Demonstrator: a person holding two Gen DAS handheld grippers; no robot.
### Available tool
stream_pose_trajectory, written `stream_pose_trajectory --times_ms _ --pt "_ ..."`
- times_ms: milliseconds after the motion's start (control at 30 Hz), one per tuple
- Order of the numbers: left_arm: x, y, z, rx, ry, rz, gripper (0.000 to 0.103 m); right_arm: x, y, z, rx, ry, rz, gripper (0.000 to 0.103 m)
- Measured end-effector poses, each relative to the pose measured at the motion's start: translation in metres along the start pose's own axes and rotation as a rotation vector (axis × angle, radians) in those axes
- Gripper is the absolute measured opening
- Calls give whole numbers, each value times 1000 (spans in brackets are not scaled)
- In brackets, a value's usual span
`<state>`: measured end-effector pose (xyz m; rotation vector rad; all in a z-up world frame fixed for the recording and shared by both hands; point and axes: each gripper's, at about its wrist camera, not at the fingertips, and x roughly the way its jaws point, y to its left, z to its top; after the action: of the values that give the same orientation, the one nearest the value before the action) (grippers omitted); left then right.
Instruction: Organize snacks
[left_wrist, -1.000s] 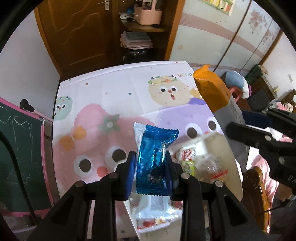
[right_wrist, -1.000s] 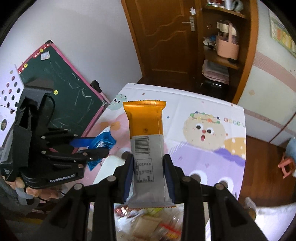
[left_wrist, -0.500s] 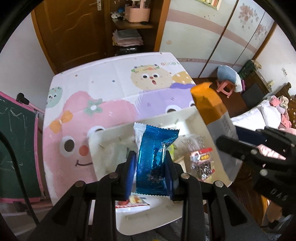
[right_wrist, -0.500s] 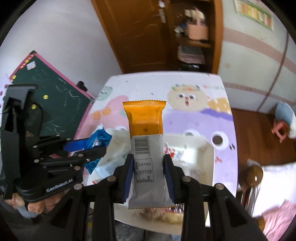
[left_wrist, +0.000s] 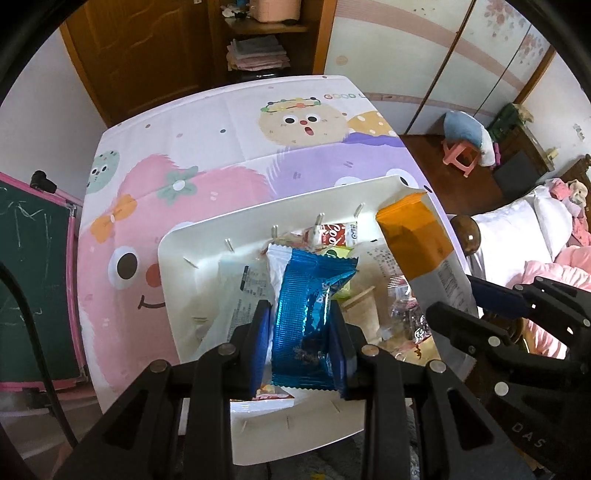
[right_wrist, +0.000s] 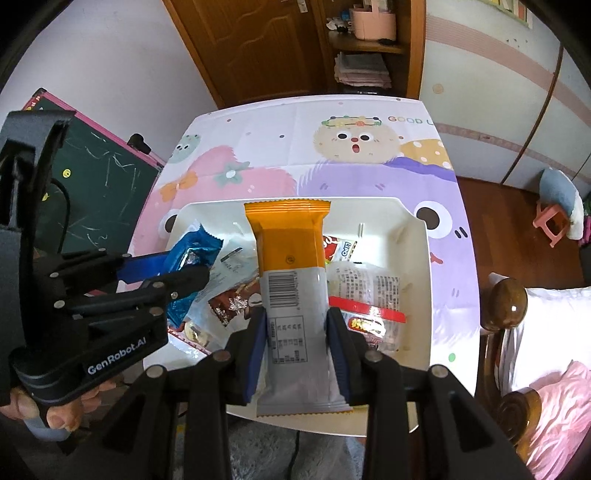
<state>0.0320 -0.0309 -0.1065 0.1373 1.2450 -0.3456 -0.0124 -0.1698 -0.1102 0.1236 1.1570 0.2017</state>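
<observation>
Counter (left_wrist: 229, 110) with a cartoon-print cover filled most of both views, far half bare. White bin (left_wrist: 177, 280) sat at its near edge, overhanging toward the camera, already carrying a loose pile of snack packets: a red-and-white labelled one (right_wrist: 338, 248) at the far side, a clear bag with a red band (right_wrist: 365, 295) on the right, a brown foil packet (right_wrist: 232, 299) left of centre.

Left hand-held gripper (left_wrist: 300, 332) was clamped on a blue foil snack pack (left_wrist: 306, 306), held upright above the bin's left-centre, not touching the pile. Right hand-held gripper (right_wrist: 295, 341) was clamped on an orange-and-white snack bar (right_wrist: 291, 280), also upright, over the bin's middle.

Judged progress: partway. Several snacks were in the bin, two more were in the air over it and not yet dropped. No loose snacks were visible elsewhere on the counter, so these two looked like the last ones, though anything below the near edge was hidden.
</observation>
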Motion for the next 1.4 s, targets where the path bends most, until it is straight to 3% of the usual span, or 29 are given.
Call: stream_pose_trajectory --times_ms 67,133,200,400,667,767,1200,1400 --pt "-1 1 -1 -4 -5 2 29 1 1 1 -2 1 -1 37" --pt "-3 2 -2 -8 -13 8 39 1 2 1 -7 -4 -16 38" --pt "-7 2 -3 -18 -33 22 73 1 3 1 -10 -9 -16 38" --pt "-15 13 -2 -70 -70 52 89 -1 -4 4 24 -16 -9 44" --pt "-25 19 -4 -109 -96 56 96 -4 -8 3 54 -14 0 45" --pt "-26 22 -3 -129 -67 70 101 -8 -8 3 63 -18 1 45" --pt "-77 22 -11 -106 -150 121 101 -47 8 7 80 -99 -7 46" --pt "-103 26 -15 -119 -184 102 101 -72 15 7 88 -170 -40 55"
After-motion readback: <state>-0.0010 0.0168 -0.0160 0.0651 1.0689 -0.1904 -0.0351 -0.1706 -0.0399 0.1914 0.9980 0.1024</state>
